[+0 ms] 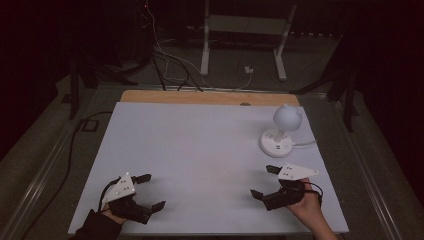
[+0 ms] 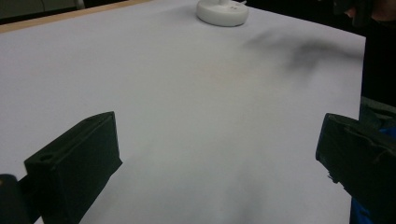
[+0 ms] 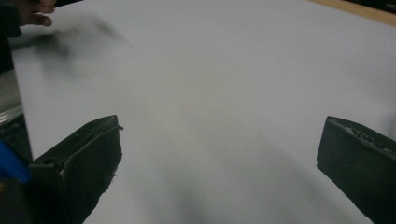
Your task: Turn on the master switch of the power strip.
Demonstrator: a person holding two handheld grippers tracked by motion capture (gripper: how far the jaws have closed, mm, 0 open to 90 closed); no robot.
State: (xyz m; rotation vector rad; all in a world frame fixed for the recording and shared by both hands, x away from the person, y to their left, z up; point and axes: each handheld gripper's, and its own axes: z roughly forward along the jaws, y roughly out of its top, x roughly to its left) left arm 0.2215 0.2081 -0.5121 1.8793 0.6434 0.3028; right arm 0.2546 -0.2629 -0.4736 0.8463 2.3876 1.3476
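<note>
A white board (image 1: 200, 150) covers the table. My left gripper (image 1: 152, 191) rests near the board's front left corner, jaws wide apart with nothing between them (image 2: 219, 158). My right gripper (image 1: 263, 181) sits near the front right, also open and holding nothing (image 3: 219, 158). A small white lamp (image 1: 286, 119) with a round globe head on a disc base (image 1: 276, 142) stands at the board's right, beyond the right gripper. Its base (image 2: 222, 11) shows at the top of the left gripper view.
A white cable (image 1: 306, 144) runs from the lamp base off the board's right edge. A wooden strip (image 1: 210, 97) borders the far edge. Black cables (image 1: 75, 140) and a white stand (image 1: 242, 30) lie on the floor beyond the table.
</note>
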